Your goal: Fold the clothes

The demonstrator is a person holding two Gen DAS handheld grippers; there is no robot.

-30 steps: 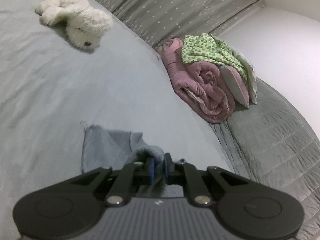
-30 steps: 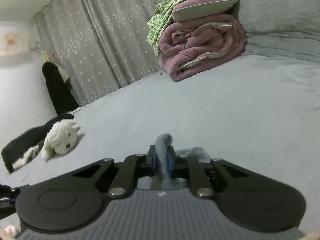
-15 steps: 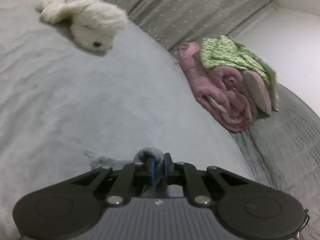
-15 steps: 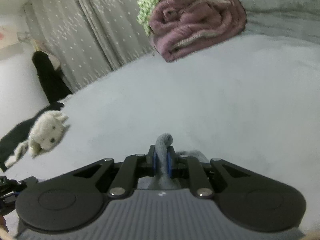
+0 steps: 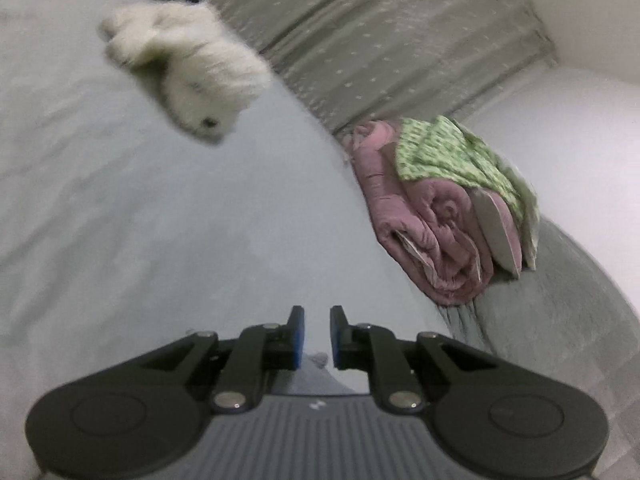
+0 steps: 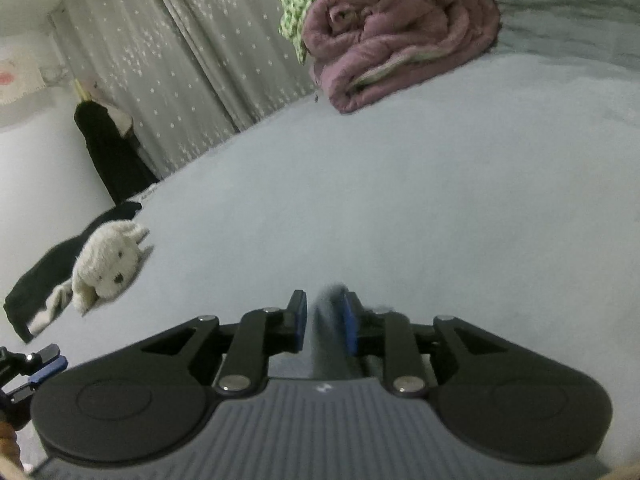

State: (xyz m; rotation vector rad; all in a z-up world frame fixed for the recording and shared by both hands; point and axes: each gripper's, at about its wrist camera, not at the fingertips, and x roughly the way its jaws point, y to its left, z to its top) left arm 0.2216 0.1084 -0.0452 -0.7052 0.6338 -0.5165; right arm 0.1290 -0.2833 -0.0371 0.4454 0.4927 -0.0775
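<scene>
Jaws on the left gripper stand apart with nothing between the blue pads; a scrap of grey-blue garment shows low in the frame, just under and behind the fingertips. Jaws on the right gripper also stand parted, with a blurred fold of the same grey cloth upright in the gap, against the right pad and clear of the left. Whether that fold is held or slipping free cannot be told; the blur suggests motion.

Garment lies on the pale grey bed at lower centre of both views, mostly hidden under the gripper bodies, so its folded shape is not readable.

Elsewhere: white plush toy upper left in the left view, rolled pink quilt with green patterned cloth at right, dotted curtain behind.

Judgement: a release at the end of a fold stroke, both edges let down together. Next move calls for lifting the right fingers clear without dragging the cloth, then checking how the layers sit.
</scene>
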